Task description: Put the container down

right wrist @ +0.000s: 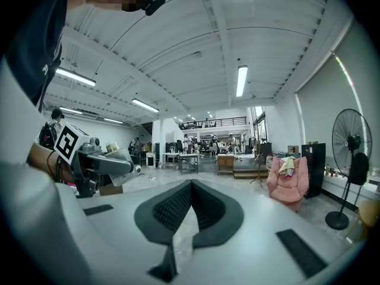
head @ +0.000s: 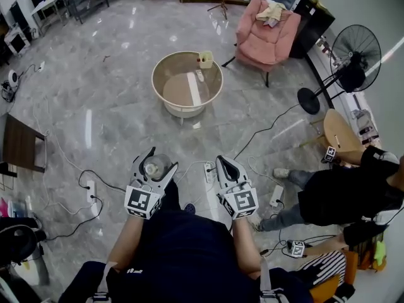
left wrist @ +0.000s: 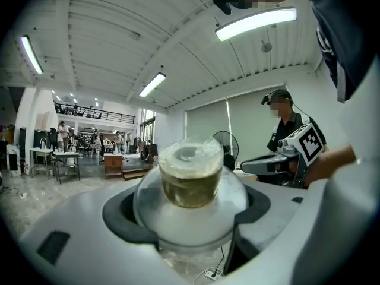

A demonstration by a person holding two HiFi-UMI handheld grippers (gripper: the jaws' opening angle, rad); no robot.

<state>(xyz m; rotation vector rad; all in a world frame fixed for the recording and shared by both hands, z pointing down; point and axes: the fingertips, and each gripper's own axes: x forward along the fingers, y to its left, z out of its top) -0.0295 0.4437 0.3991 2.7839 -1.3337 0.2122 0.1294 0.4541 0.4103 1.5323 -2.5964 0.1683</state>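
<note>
Your left tongs (head: pixel 161 160) pinch the container (left wrist: pixel 190 180); right tongs (head: pixel 226 164) are pressed together. The table (head: pixel 155 86) at 12 o'clock seems its place.

No legible text, no labels, brands, numbers or signs

Bright light is being cast by ceiling strip lights (left wrist: pixel 255 24), and glare is being thrown off the polished floor (head: pixel 88 128). Both gripper views are being warped and darkened at their edges.
</note>
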